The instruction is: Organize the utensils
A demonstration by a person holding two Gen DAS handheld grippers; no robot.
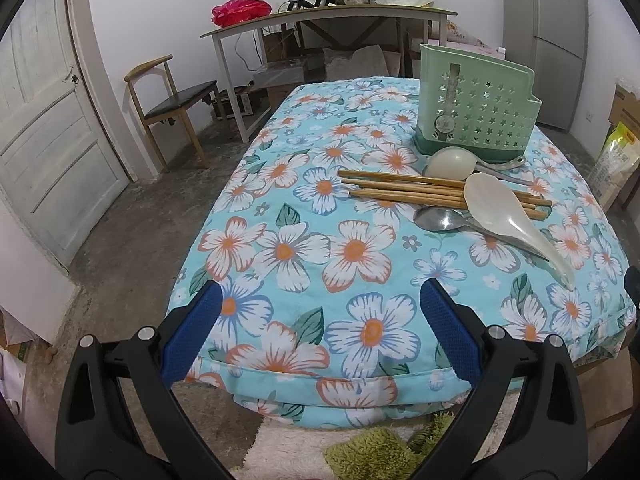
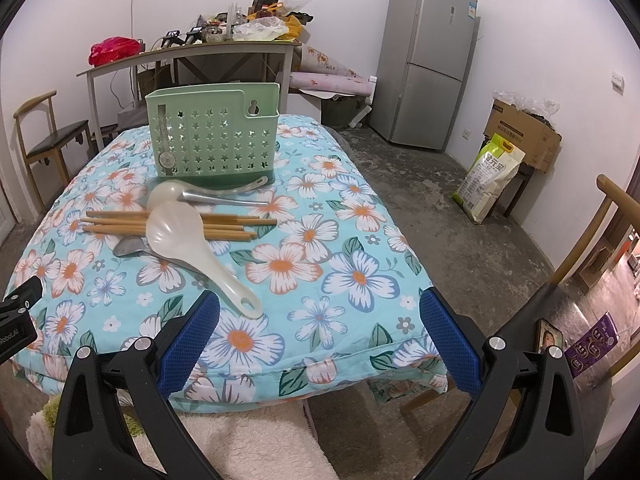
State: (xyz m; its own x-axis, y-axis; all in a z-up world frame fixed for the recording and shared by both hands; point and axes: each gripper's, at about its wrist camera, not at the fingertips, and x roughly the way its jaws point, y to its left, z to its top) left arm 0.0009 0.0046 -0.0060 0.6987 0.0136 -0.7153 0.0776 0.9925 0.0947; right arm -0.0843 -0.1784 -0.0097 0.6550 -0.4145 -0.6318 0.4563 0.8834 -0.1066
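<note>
We hold both grippers back at near edge of counter [image 2: 348, 360], nothing picked yet

Left gripper [image 1: 320, 334]: jaws wide apart, empty. Right gripper [image 2: 320, 334]: jaws wide apart, empty

Utensils piled mid-counter: chopsticks [image 2: 120, 224] under white rice paddle [image 2: 188, 240], metal spoon [image 1: 444, 220] beneath, second white spoon [image 2: 168, 194] by holder

Green holder [image 2: 216, 140] upright behind pile, looks empty

Step, we judge: start, first reach. Paddle lies on top, handle toward right gripper; next we close on handle, lift clear of chopsticks, drop into holder

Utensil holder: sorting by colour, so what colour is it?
Light green utensil holder with star-shaped holes; clearest in the right wrist view.
</note>
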